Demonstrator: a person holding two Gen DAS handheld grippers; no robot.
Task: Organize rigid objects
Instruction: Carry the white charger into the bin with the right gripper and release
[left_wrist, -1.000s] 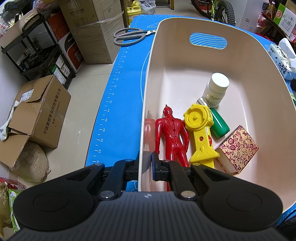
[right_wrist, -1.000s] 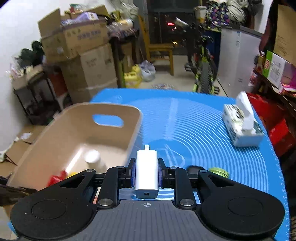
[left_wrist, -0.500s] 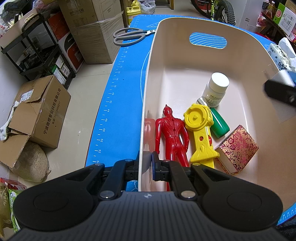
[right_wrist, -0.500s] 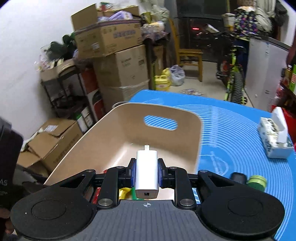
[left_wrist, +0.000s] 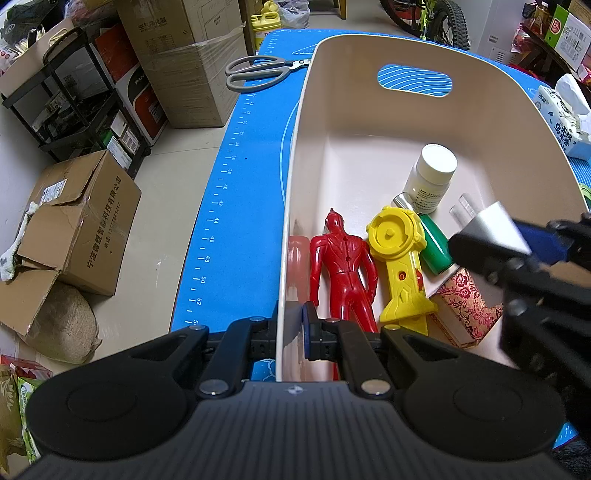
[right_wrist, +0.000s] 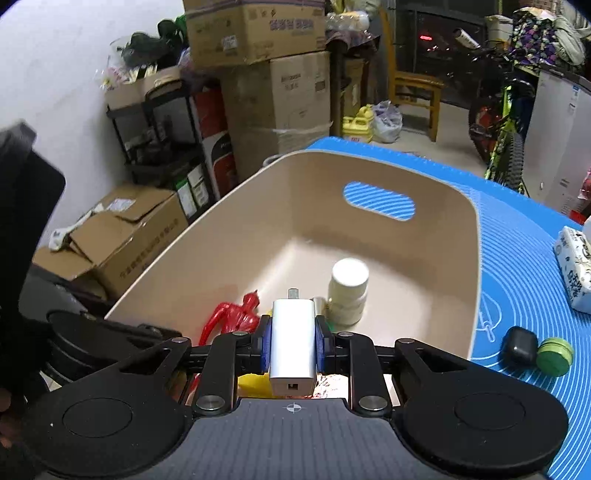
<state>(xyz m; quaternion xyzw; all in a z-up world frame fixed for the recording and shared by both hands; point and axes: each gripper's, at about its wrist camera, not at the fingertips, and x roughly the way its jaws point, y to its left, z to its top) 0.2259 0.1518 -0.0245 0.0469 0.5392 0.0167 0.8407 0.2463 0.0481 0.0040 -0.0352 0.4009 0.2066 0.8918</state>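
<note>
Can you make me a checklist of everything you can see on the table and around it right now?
Surface: blue mat with ruler marks, on a table.
Job's things: beige bin holding a red figure, yellow toy, white bottle, green bottle and patterned box; a white charger is held above it.
Clutter: scissors, tissue pack, black case and green lid lie on the mat.
Grippers: left gripper is shut on the bin's near wall; right gripper is shut on the charger.
Cables: nothing seen.
Surroundings: cardboard boxes, black shelf, bicycle, wooden chair.
</note>
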